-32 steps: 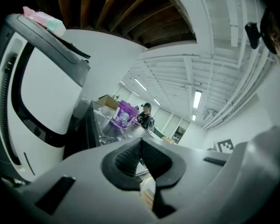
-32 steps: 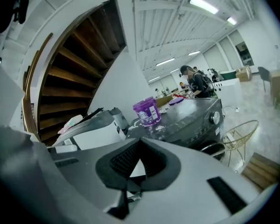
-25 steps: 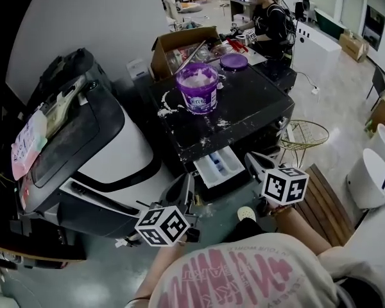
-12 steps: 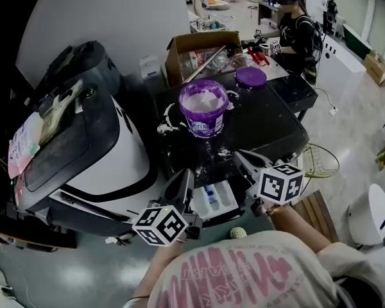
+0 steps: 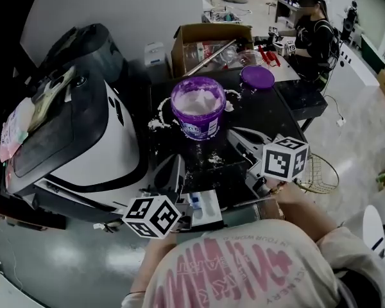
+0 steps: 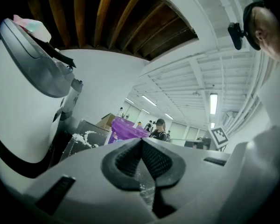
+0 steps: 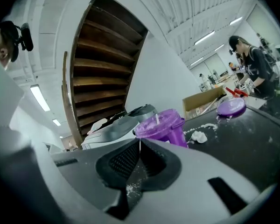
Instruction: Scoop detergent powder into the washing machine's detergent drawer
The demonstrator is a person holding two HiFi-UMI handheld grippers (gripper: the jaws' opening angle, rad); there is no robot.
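Centre of the head view: a purple tub (image 5: 197, 122) of white powder (image 5: 196, 101) on a black machine top (image 5: 276, 117) flecked white. Upper right, a purple lid (image 5: 256, 76) and a brown cardboard box (image 5: 208, 34). The grey left gripper (image 6: 141, 143) and right gripper (image 7: 139, 143) carry black-and-white square-patterned cubes.

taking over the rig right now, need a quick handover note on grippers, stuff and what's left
Left hand-held gripper: shut, empty.
Right hand-held gripper: shut, empty.
Purple detergent tub: open, on the black washer top; its lid lies behind it. A white handle, likely the scoop, stands in the powder.
Detergent drawer: pulled open at the front, between the grippers.
Done: tub and drawer opened.
Left: take the scoop, carry powder to the drawer.
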